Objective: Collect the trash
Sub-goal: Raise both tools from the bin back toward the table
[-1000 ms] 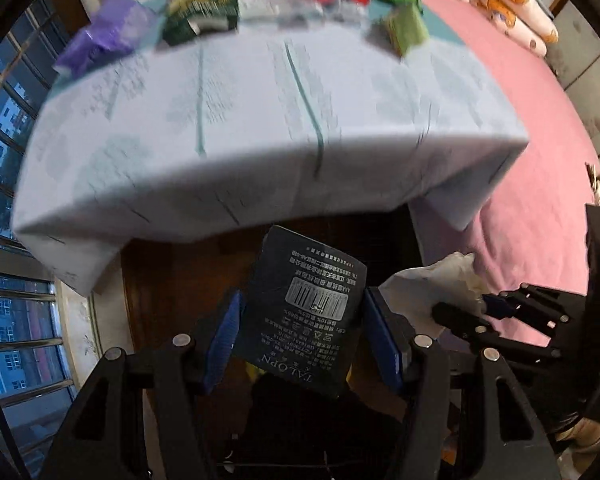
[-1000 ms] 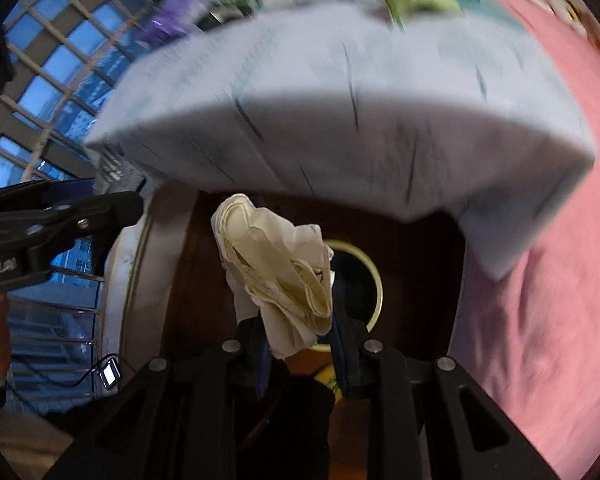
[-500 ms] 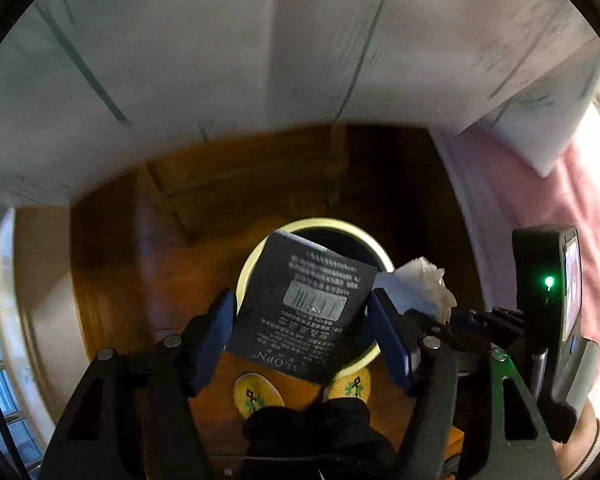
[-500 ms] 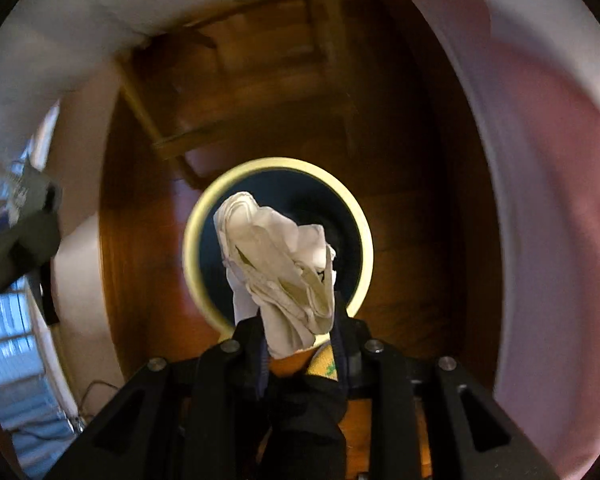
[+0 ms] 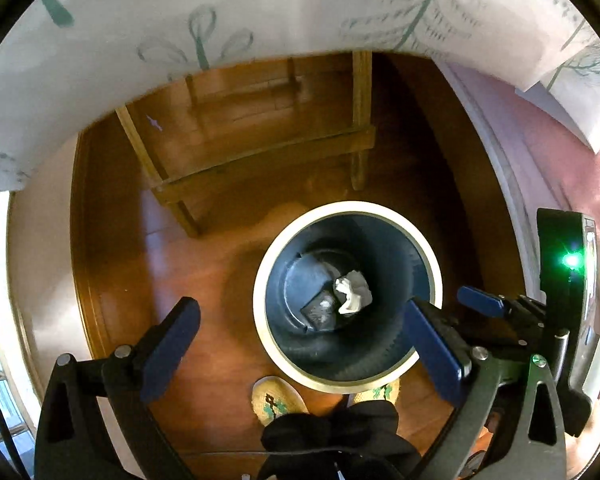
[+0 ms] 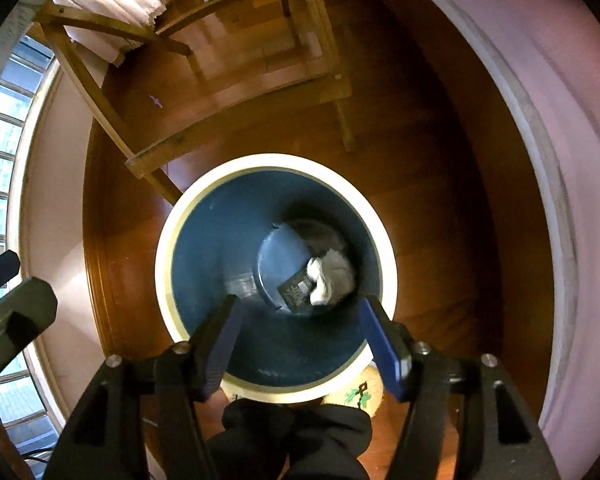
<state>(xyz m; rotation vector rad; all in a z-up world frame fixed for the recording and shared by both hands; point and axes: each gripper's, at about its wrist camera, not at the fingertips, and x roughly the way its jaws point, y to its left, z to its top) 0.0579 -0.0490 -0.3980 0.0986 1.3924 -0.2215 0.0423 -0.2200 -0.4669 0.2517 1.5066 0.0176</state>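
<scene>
Dropped since the earlier frames, dark packet (image 5: 318, 309) and crumpled tissue (image 5: 353, 291) lie at the bin (image 5: 430, 258) bottom, left hand-held gripper (image 5: 300, 354) and right hand-held gripper (image 6: 304, 338) empty, jaws opening; best lift straight, clearing rim, table legs (image 5: 360, 120), slippers (image 5: 276, 400).

Both wrist cameras look almost straight down, close over the bin (image 5: 347, 292) (image 6: 276, 276) on the wooden floor (image 5: 228, 272). The 2 views share it; the right sits nearer, more centred.
</scene>
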